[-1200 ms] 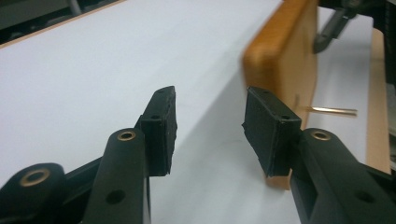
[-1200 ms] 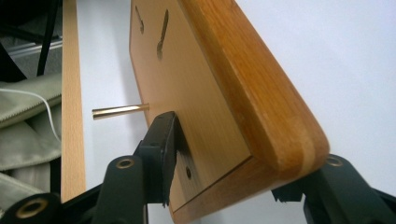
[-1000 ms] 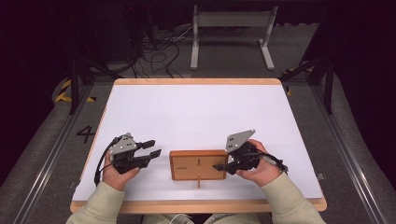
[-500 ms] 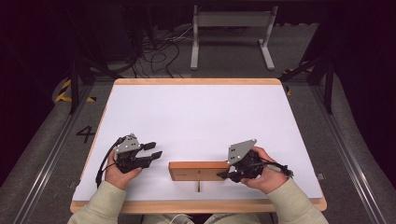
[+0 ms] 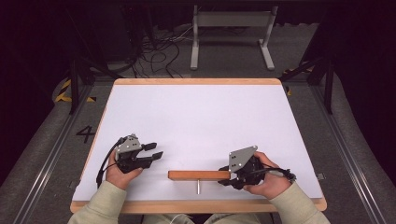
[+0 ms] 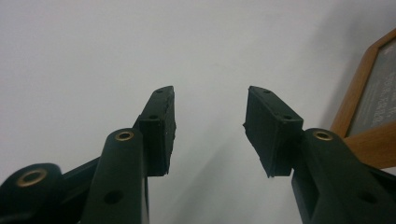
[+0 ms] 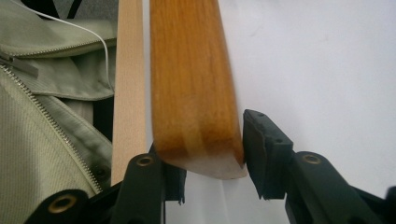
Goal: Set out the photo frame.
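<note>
A brown wooden board (image 5: 198,175) stands on its long edge near the table's front, and a thin metal pin (image 5: 198,186) sticks out from it toward the person. My right gripper (image 5: 225,178) is shut on its right end. In the right gripper view the board's end (image 7: 196,93) fills the gap between the pads (image 7: 261,154); those jaws have just been opening a little with the board still between them. My left gripper (image 5: 156,150) hovers left of the board, open and holding nothing (image 6: 210,93). A dark panel in a wooden border (image 6: 369,116) shows at the right of the left gripper view.
The white table (image 5: 201,116) has a light wooden rim (image 5: 196,205) along the front edge, close to the board. The person's green jacket (image 7: 42,116) hangs just past that rim. A metal stand (image 5: 231,32) and cables (image 5: 159,51) lie on the floor beyond the table.
The board lay flat a second ago and now stands on its edge. The right gripper has shifted slightly right and toward the person with it. The left gripper has stayed put.
</note>
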Motion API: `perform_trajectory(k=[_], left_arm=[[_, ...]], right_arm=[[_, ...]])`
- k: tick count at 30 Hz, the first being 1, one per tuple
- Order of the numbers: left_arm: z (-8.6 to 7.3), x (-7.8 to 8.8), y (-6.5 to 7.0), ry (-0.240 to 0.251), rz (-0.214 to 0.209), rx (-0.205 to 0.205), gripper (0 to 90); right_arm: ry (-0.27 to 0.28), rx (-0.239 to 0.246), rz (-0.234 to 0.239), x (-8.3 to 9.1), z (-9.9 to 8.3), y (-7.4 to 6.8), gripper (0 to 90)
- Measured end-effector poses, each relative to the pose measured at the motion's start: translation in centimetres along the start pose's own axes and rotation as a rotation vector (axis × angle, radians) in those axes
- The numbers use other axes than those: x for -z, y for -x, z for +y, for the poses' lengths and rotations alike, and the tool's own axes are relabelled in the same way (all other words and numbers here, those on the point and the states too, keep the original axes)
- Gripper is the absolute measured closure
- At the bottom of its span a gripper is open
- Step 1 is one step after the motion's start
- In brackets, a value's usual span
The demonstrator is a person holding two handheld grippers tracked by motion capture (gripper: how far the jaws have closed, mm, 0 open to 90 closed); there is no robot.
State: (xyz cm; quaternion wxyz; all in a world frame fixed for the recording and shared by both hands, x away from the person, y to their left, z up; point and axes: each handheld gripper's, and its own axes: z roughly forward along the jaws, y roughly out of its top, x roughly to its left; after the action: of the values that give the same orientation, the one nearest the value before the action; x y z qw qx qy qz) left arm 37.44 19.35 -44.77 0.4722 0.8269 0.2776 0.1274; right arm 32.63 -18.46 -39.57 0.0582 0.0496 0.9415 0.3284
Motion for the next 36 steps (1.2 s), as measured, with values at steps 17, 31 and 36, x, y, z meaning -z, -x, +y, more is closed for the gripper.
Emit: perform_trajectory(k=[17, 31, 36], left_arm=[[0.3, -0.4, -0.3, 0.012, -0.01, 0.012, 51.5], [0.4, -0.5, -0.5, 0.012, 0.005, 0.019, 50.5], [0.3, -0.4, -0.4, 0.011, 0.005, 0.027, 50.4]], right_arm=[[-0.065, -0.057, -0.029, -0.3, -1.5, -0.4, 40.8], [-0.143, -0.094, -0.006, -0.1, -3.1, -0.4, 82.1], [-0.159, -0.089, 0.039, -0.5, -3.1, -0.5, 90.0]])
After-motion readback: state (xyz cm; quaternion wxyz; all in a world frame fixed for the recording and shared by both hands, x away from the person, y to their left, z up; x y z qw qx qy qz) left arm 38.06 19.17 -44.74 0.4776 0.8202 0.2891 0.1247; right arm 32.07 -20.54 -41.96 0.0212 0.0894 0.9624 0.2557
